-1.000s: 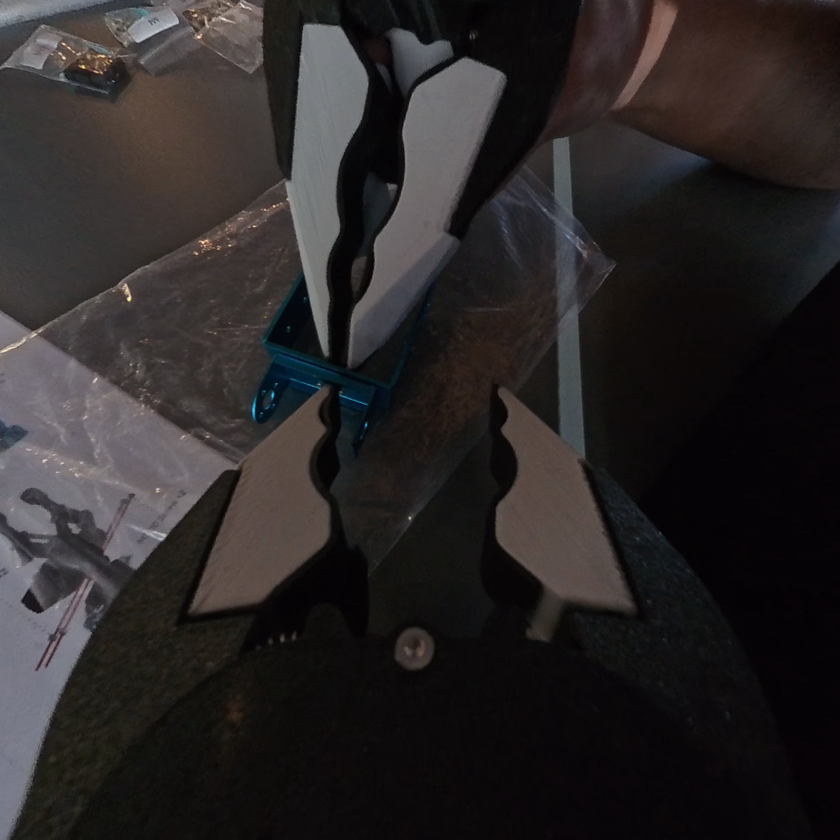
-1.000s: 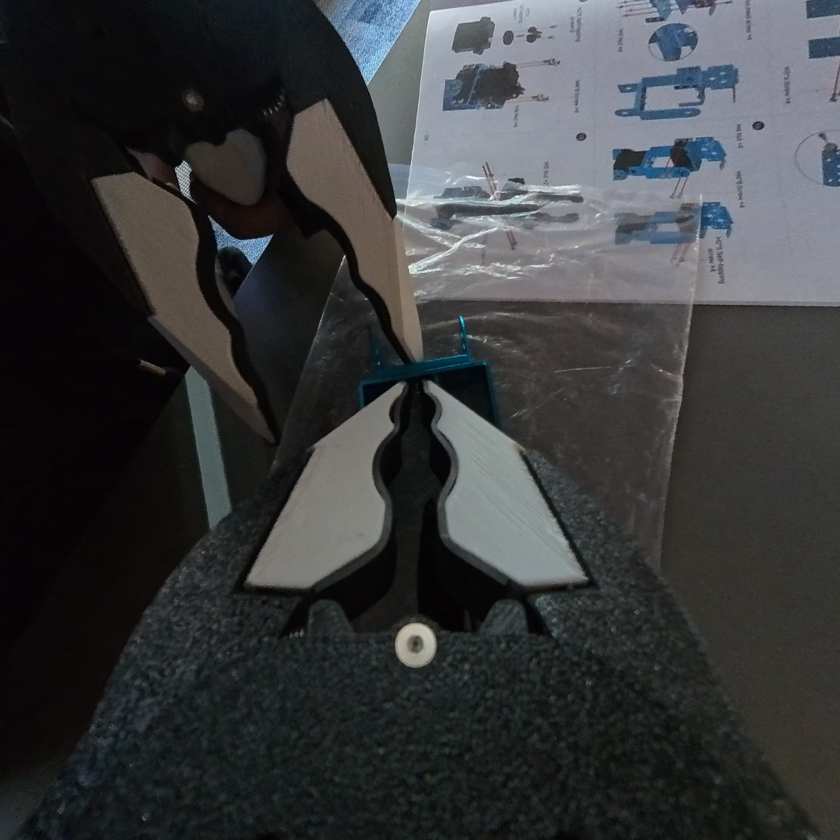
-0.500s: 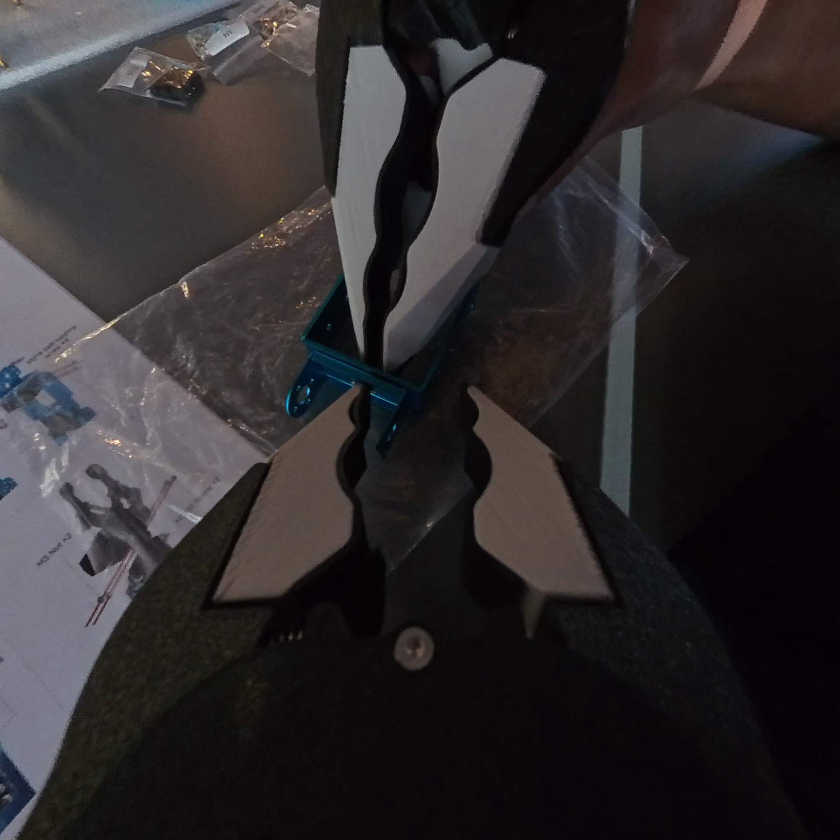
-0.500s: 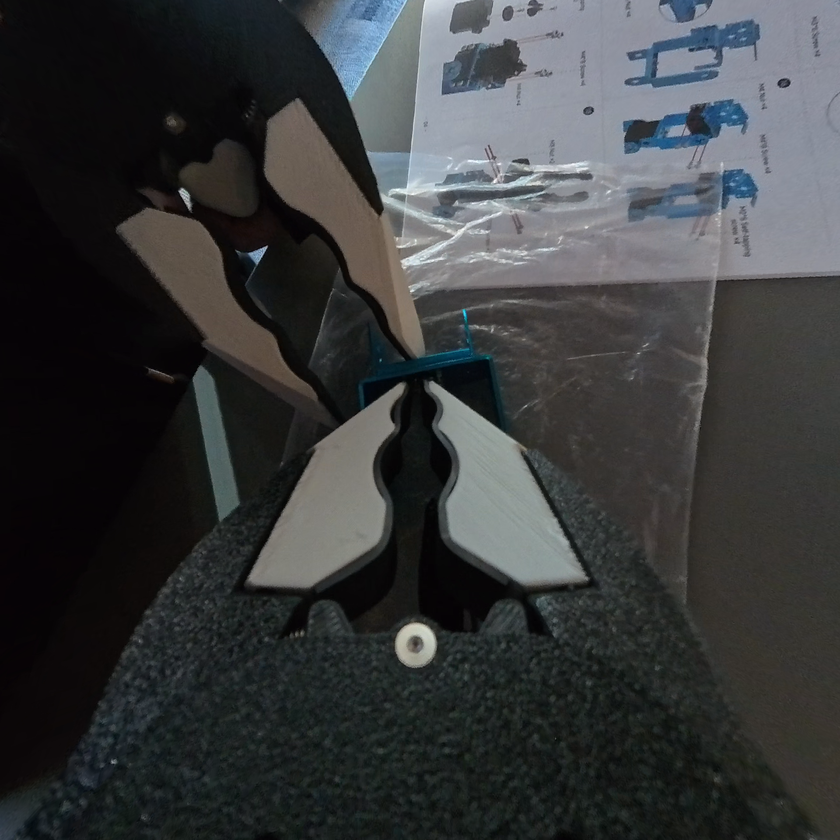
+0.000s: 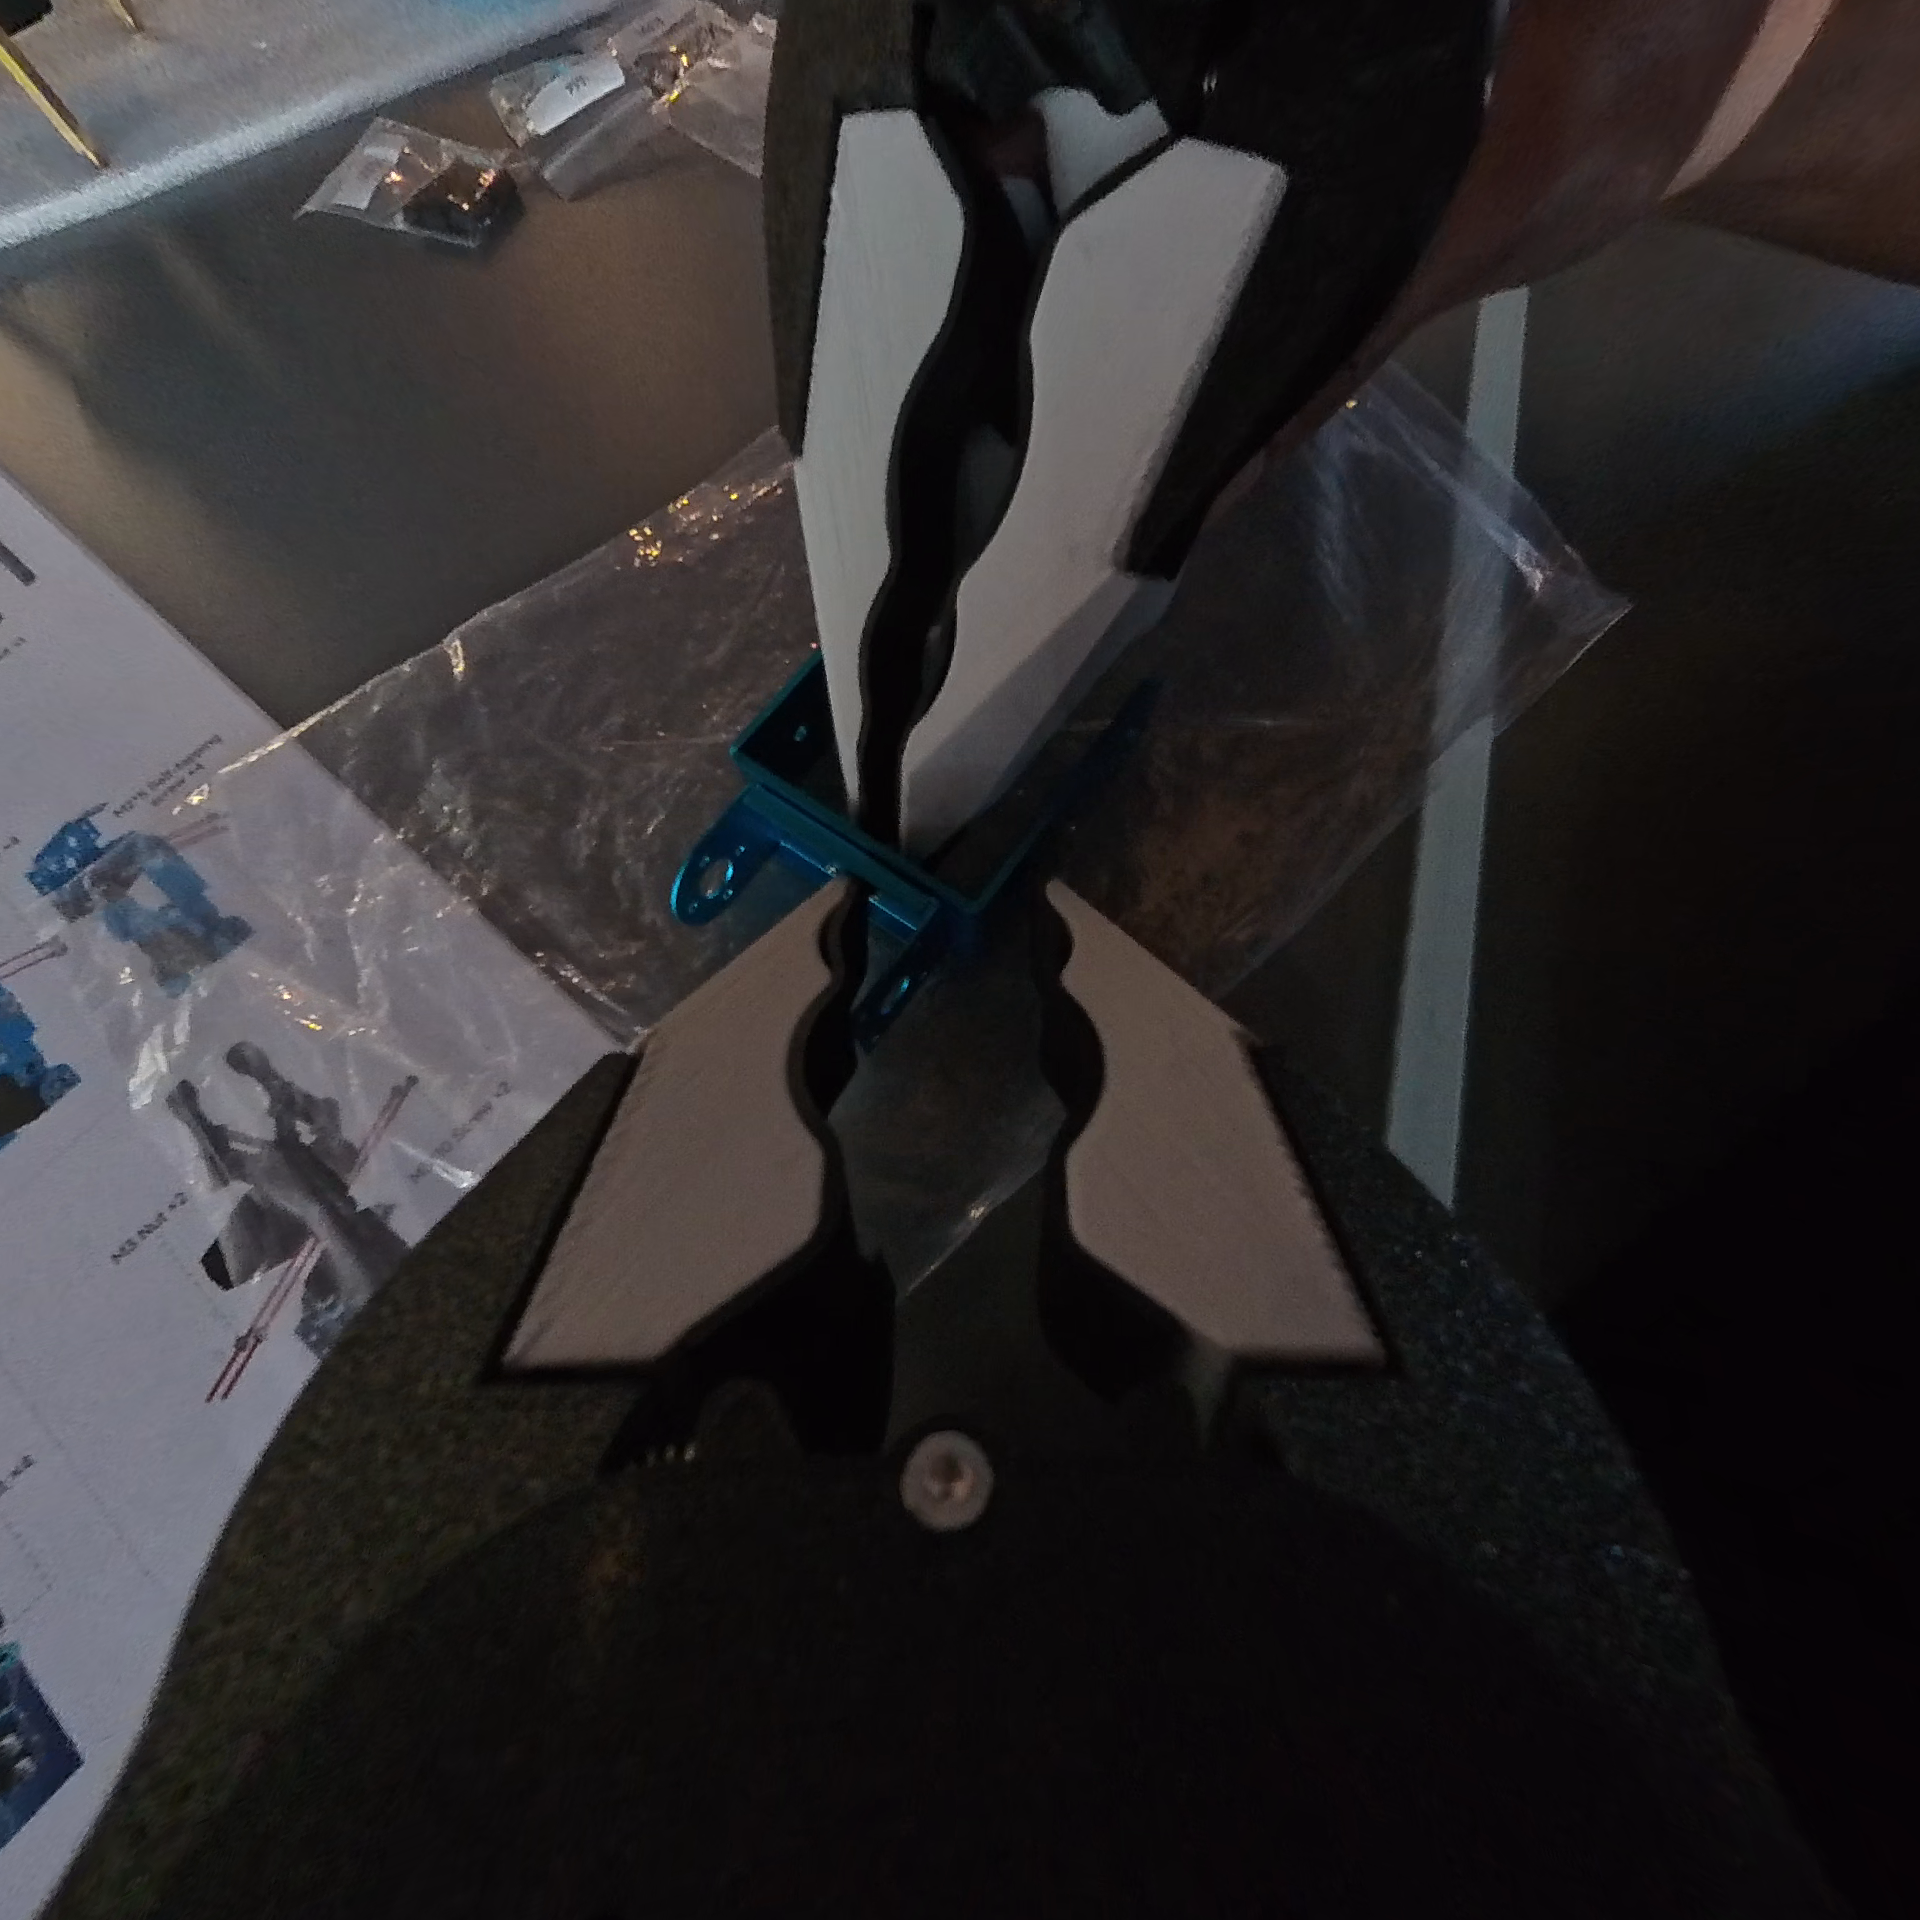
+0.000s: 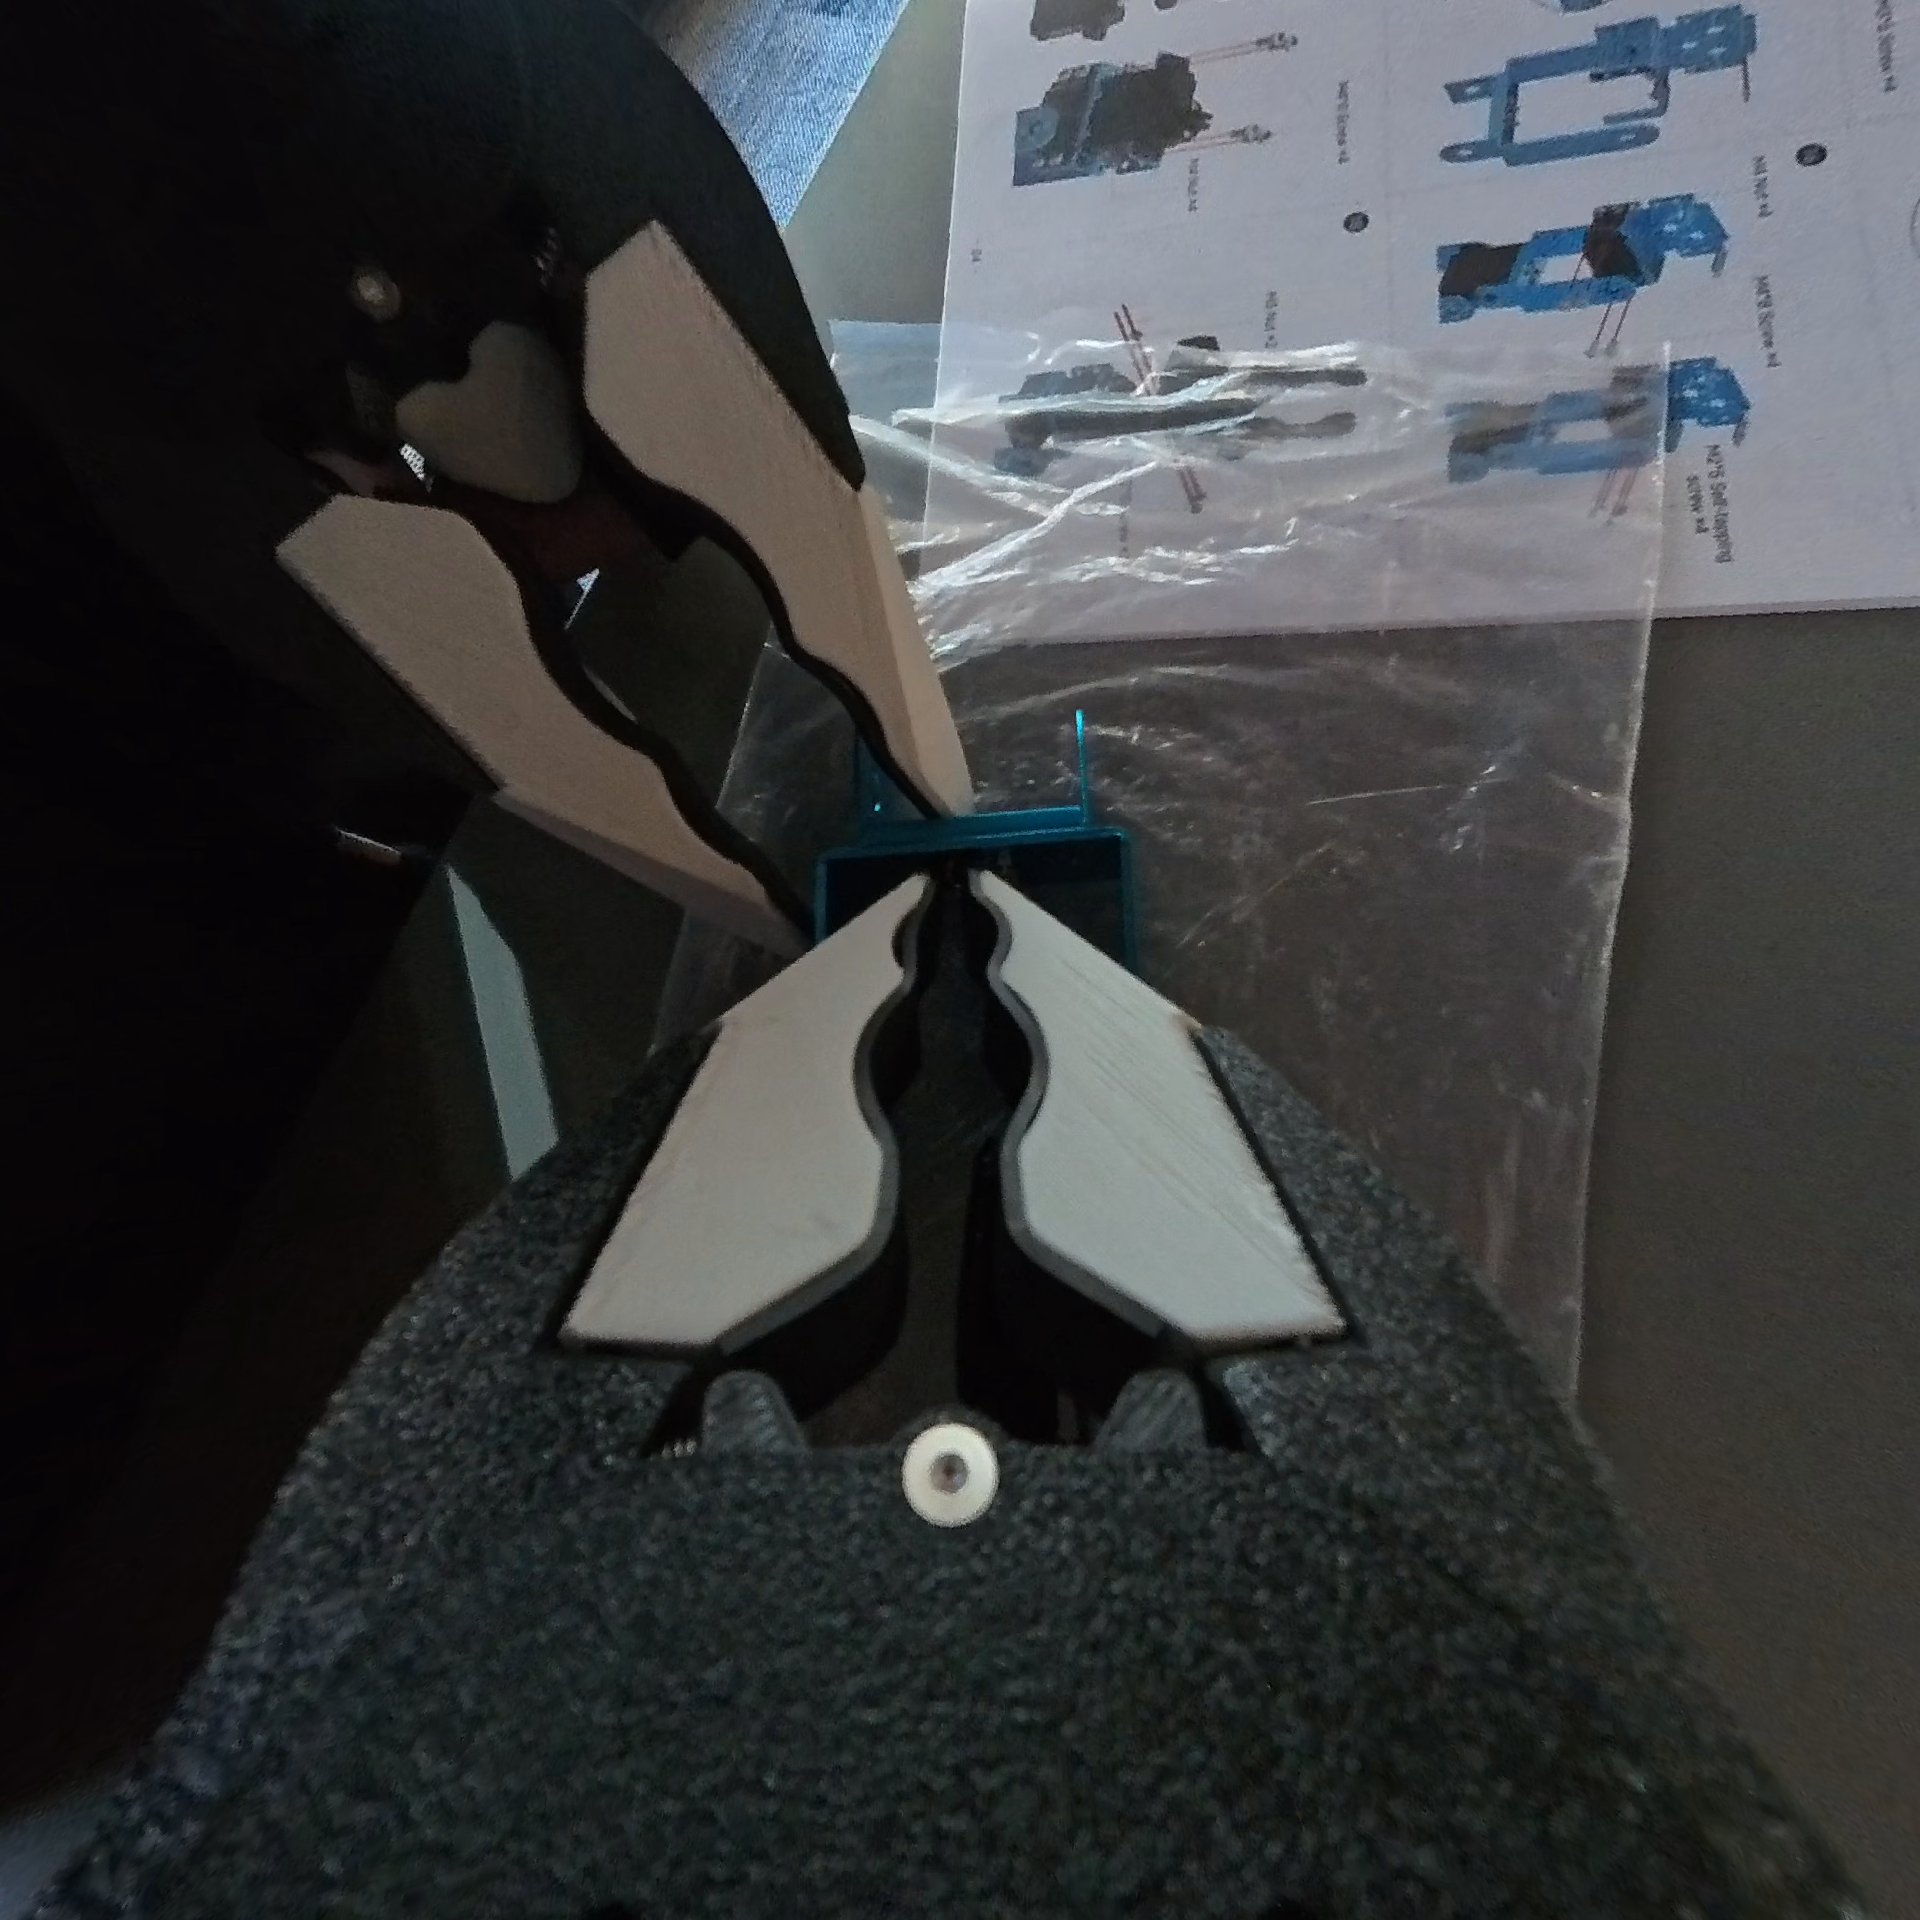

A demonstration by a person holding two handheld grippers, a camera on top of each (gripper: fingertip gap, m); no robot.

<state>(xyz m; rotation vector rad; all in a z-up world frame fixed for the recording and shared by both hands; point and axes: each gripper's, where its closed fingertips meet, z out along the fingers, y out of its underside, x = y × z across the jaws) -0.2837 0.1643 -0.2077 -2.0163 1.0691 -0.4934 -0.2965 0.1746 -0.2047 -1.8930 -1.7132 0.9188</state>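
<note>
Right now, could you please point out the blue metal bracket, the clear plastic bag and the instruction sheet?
blue metal bracket (image 5: 790, 821): left wrist view, its near wall.
clear plastic bag (image 6: 1403, 935): right wrist view, flat middle.
instruction sheet (image 6: 1299, 156): right wrist view, white area.

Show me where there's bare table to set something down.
Bare dark tabletop lies between the clear plastic bag and the small parts packets, and right of the bag. Crowded: the blue metal bracket, both grippers, and the printed instruction sheet.

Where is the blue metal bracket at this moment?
The blue metal bracket sits mid-frame in both views, on the clear plastic bag, pinched by the right gripper, with the open left gripper touching its near edge.
</note>
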